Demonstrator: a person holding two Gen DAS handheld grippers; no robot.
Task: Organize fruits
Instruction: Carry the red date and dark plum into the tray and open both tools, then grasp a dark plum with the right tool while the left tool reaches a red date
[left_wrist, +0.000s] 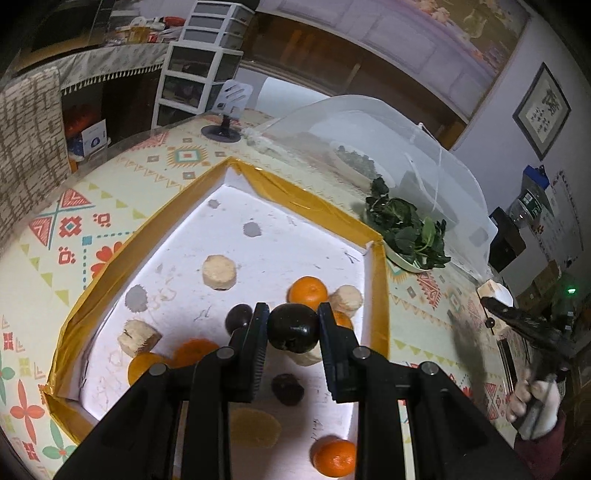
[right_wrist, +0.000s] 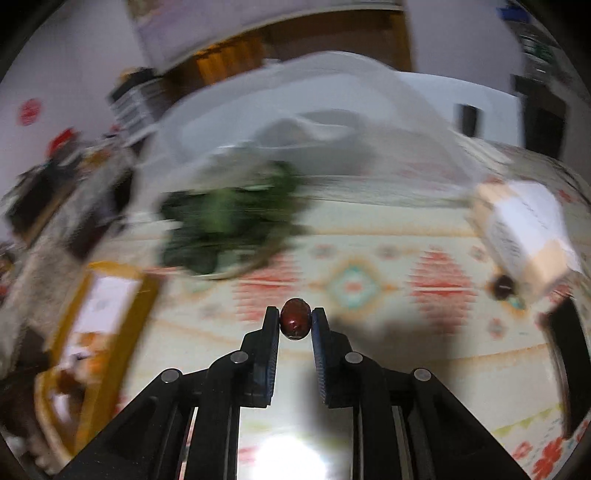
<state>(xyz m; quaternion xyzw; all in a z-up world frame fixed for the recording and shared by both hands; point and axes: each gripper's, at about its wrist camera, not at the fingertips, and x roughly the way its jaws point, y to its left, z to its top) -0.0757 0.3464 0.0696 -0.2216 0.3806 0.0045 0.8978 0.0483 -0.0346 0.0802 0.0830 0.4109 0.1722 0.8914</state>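
In the left wrist view my left gripper (left_wrist: 293, 314) is shut on a round black fruit (left_wrist: 293, 330), held just above a white tray with a gold rim (left_wrist: 306, 201). In the tray lie several oranges (left_wrist: 308, 293), two more dark fruits (left_wrist: 287, 389) and beige cylindrical pieces (left_wrist: 218, 272). In the blurred right wrist view my right gripper (right_wrist: 294, 321) is shut on a small red-brown fruit (right_wrist: 294, 318) over the patterned tablecloth. The tray (right_wrist: 110, 269) lies to its left.
A plate of green leaves (left_wrist: 406, 229) sits just beyond the tray's right corner, beside a white mesh food cover (left_wrist: 388, 140). A cardboard box (right_wrist: 524, 236) with a small dark fruit (right_wrist: 502, 286) beside it stands at the right. A gloved hand (left_wrist: 535, 402) shows at the far right.
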